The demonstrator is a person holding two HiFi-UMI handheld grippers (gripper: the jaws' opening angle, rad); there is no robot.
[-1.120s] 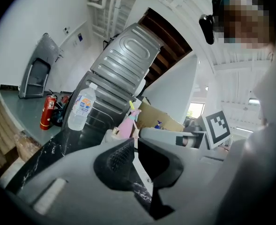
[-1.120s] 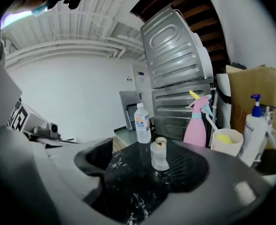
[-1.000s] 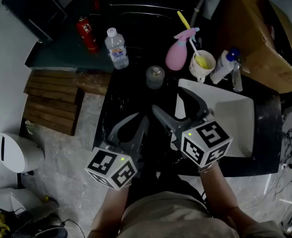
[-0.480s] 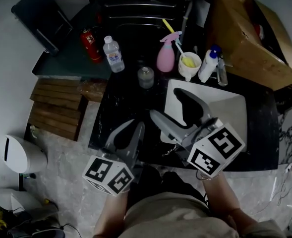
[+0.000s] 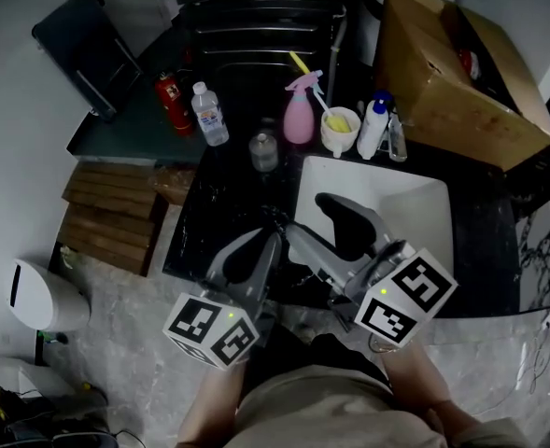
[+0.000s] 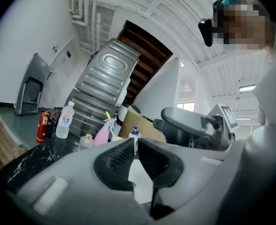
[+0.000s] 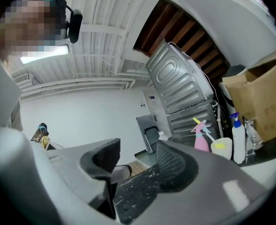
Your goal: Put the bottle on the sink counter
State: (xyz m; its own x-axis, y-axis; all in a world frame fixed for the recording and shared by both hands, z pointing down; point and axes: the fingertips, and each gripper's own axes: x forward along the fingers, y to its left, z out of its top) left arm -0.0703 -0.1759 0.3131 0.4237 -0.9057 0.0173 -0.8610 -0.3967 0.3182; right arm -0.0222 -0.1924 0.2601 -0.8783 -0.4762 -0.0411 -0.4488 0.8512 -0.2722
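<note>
Looking down, the head view alone lays out the whole black marbled worktop with the white sink set in it, and the left tongs and right tongs side by side over its near edge. That view does not settle how the tongs stand; their own views do. The left tongs are drawn together, pads almost meeting with nothing between them. The right tongs stand apart, their jaws having just been closing, with only bare worktop seen through the gap. The bottle, clear with a white cap, stands upright at the far left, just beside a red fire extinguisher and well apart from both tongs. Whether its base is on the black worktop or on the grey-green ledge beside it I cannot tell. The left gripper view shows the bottle whole, with a pink spray bottle and the right tongs in profile, while the right gripper view shows only its cap above one jaw. In the head view the tongs hide the sink's near left corner, and the small jar is too dim to make out.
</note>
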